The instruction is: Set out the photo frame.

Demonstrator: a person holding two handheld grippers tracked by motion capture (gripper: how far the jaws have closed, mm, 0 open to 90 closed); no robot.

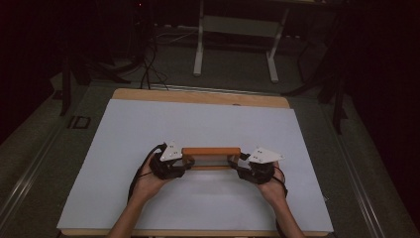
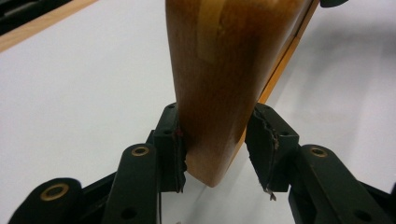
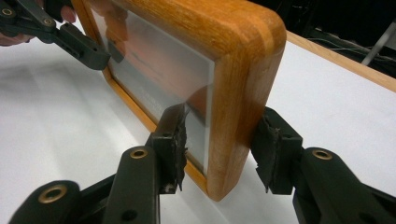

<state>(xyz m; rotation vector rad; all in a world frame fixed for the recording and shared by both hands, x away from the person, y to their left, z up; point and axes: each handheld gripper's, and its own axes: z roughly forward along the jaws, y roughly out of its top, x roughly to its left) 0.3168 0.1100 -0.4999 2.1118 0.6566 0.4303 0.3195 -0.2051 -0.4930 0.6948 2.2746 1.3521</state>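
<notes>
The left hand-held gripper has its jaws around one end of a wooden picture frame: in the left gripper view the left-of-picture pad presses the wood, while the right-of-picture pad sits just beside the other face, poss. touching near its upper tip w/ a thin gap lower down, so the grip looks loose and I can't tell for sure it's clamped. The right hand-held gripper straddles the frame's opposite end; in the right gripper view one pad rests on the glass front and the other pad is against the wooden back, so it's closed on the frame. That view also has the left hand-held gripper at upper left, on the far end of the frame. In the high view the frame stands upright on its long edge at lower centre of the picture, on the white sheet of the bench, between the two grippers (left, right), each w/ a grey three-cornered plate on top. The person's forearms come up from the bottom edge. Beyond the bench, at top centre, a pale metal stand sits on the dark floor.
</notes>
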